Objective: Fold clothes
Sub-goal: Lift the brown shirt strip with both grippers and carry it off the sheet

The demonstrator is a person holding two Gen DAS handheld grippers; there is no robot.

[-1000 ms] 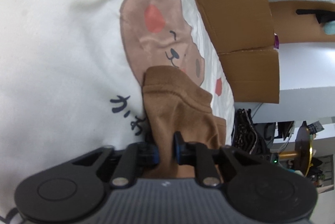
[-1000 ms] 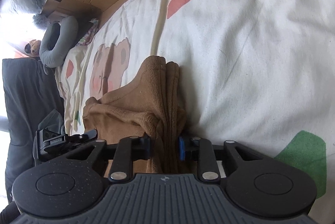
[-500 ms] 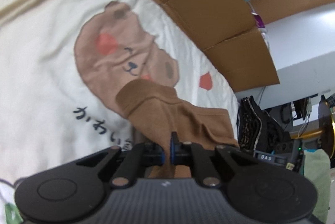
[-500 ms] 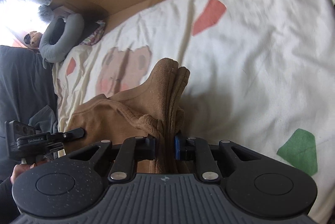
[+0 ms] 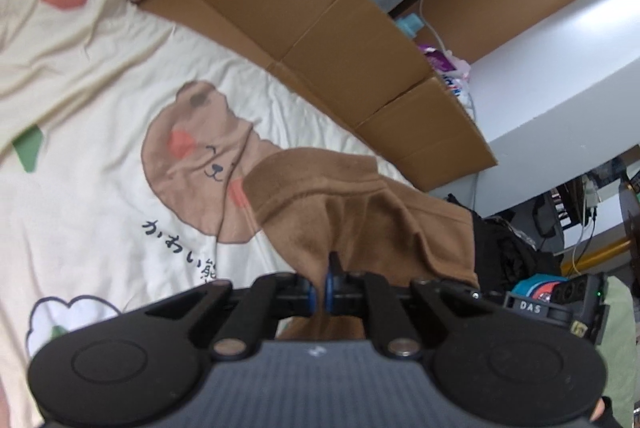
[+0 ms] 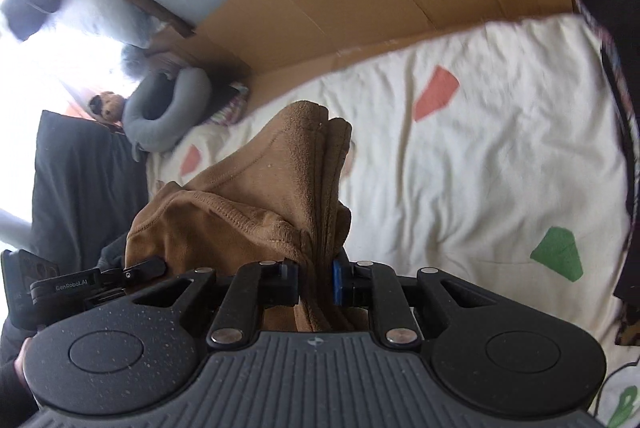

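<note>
Your left gripper (image 5: 323,286) is clamped on a thin pinch of the brown garment (image 5: 360,204), its blue pads almost meeting with only a fold of cloth between them. From that pinch the garment fans out toward 12 and 2 o'clock in the left wrist view, a stitched hem running along its upper edge, and it hangs above the bed sheet (image 5: 100,108) rather than lying flat on it. Just past the hem at 10 o'clock is the printed bear (image 5: 192,148) on the sheet.

Your right gripper (image 6: 316,284) holds a thicker bunch of the same brown garment (image 6: 248,196): several layers stand between the pads, and its jaws have just been closing on them. The bunched cloth rises toward 12 o'clock in that view, with the rest draping off to 9 o'clock, where your left gripper (image 6: 100,280) shows at the edge. Flattened cardboard (image 5: 320,28) lines the far side of the bed, and a grey neck pillow (image 6: 168,108) lies at 10 o'clock.
</note>
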